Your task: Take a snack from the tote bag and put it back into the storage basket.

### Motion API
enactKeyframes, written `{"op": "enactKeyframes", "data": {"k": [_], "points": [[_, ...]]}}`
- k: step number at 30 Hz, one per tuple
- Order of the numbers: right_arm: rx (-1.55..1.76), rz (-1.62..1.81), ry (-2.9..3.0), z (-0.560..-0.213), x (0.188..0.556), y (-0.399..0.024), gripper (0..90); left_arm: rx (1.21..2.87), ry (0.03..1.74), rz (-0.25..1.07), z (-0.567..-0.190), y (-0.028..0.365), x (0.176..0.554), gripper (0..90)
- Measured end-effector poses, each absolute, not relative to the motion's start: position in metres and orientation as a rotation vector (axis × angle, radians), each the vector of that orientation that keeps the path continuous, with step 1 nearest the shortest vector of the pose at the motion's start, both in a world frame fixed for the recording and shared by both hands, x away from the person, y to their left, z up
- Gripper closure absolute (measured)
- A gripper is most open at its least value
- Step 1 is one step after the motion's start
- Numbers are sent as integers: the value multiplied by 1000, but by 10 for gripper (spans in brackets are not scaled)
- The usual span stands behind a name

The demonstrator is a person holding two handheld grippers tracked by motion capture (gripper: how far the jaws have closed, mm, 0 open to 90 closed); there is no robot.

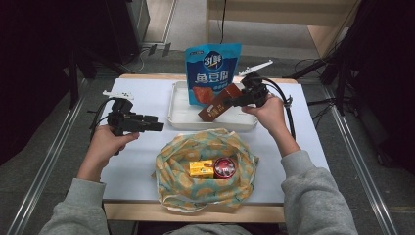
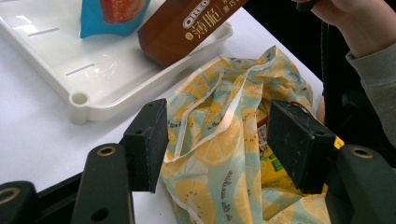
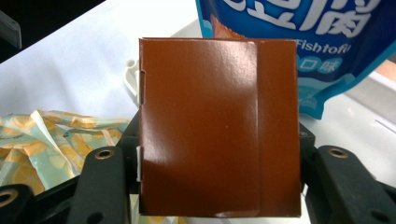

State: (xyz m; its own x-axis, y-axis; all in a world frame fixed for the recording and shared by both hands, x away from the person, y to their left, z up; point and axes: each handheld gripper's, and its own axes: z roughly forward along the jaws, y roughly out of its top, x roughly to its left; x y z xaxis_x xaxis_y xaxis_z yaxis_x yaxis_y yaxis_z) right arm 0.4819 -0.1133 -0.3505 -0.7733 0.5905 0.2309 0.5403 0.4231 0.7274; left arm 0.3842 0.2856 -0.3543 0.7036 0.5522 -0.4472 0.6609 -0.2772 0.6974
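Note:
A brown Oreo biscuit box [image 1: 217, 107] hangs tilted over the white tray [image 1: 179, 116], and my right gripper [image 1: 234, 100] is shut on its upper end. In the right gripper view the box's plain brown end [image 3: 210, 126] sits tight between the two jaws. A blue fish-tofu pouch [image 1: 213, 68] stands upright at the tray's back. My left gripper [image 1: 155, 123] is held left of the tray, open and with nothing gripped. In its own view the jaws [image 2: 219, 140] frame the rim of a lemon-print cloth bag [image 2: 224, 154] without touching it.
The lemon-print bag [image 1: 171, 161] sits open near the table's front edge, with a yellow box [image 1: 201, 169] and a red round tin [image 1: 224, 168] inside. White tabletop [image 1: 137, 161] lies left of the bag. Dark stands and cables flank the table.

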Motion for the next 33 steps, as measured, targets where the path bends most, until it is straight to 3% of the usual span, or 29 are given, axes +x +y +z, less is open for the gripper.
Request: {"op": "enactKeyframes", "data": {"k": [19,33], "points": [[1071,1329,2596,-367,474,-132,454,1965,938,-145,-356,285,386,393],[1074,1312,2637,-378,475,-122,455,1960,940,-147,-356,285,386,393]]}}
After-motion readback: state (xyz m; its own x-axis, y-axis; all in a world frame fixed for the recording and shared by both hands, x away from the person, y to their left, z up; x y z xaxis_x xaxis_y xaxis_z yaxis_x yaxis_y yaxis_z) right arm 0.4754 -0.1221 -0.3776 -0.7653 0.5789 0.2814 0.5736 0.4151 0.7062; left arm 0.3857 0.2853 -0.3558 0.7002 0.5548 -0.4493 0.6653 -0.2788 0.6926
